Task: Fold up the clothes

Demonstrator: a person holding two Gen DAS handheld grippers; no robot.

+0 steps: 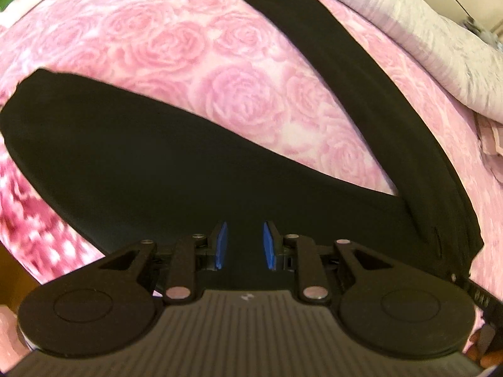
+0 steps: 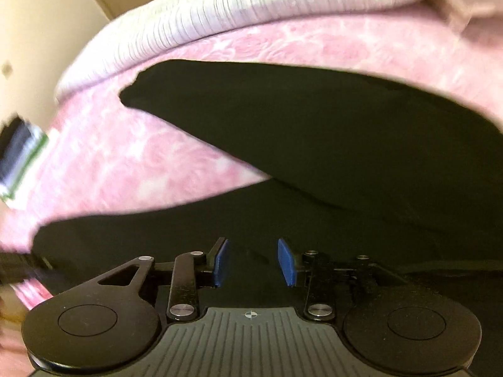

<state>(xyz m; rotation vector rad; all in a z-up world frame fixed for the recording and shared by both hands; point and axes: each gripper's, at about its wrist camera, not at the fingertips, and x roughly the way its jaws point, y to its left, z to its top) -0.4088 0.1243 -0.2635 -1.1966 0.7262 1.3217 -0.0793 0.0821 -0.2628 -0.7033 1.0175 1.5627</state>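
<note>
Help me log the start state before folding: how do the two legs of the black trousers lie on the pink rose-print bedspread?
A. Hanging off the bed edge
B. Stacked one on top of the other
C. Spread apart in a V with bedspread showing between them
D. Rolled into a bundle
C: in the left wrist view the black trousers fork into two legs, with the pink rose-print bedspread visible between them.

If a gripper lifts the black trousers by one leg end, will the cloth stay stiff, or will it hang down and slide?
The black trousers lie flat and limp on the pink rose bedcover, so they would probably droop from any grip. The long leg would likely trail behind. They look thin, so probably light; slipperiness cannot be judged.
</note>
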